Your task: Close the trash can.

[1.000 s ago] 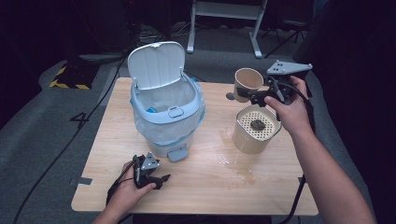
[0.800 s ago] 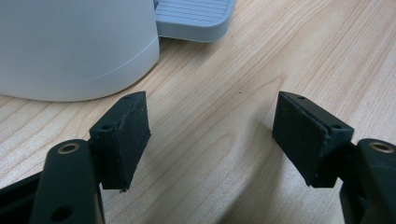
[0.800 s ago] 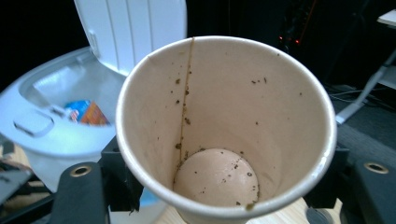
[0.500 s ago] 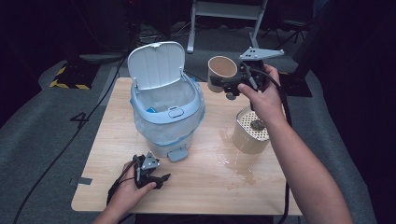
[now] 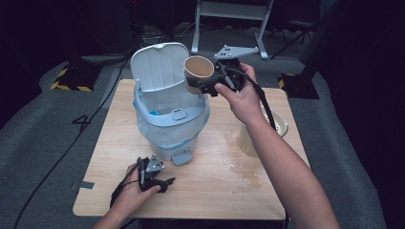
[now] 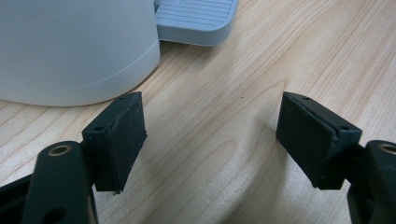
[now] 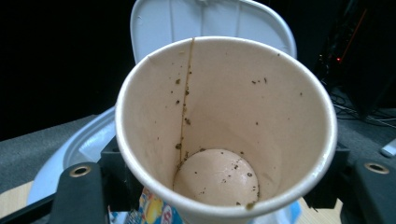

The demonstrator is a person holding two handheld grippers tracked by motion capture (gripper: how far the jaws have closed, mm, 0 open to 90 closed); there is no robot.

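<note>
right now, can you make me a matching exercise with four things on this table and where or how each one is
Things:
1. paper cup
2. bin lid
3. left claw
4. strainer tub

States:
a. open, resting on the table
b. standing on the table, partly behind the forearm
c. swung up
d. gripped in the right claw above the bin

Pairs: 1-d, 2-c, 3-a, 4-b

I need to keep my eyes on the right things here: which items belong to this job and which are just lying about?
In the job:
- paper cup, held in the right hand-held gripper
- bin with its lid open

Lying about:
- strainer tub behind the forearm
- wet spill on the table
- left hand-held gripper, open, resting
</note>
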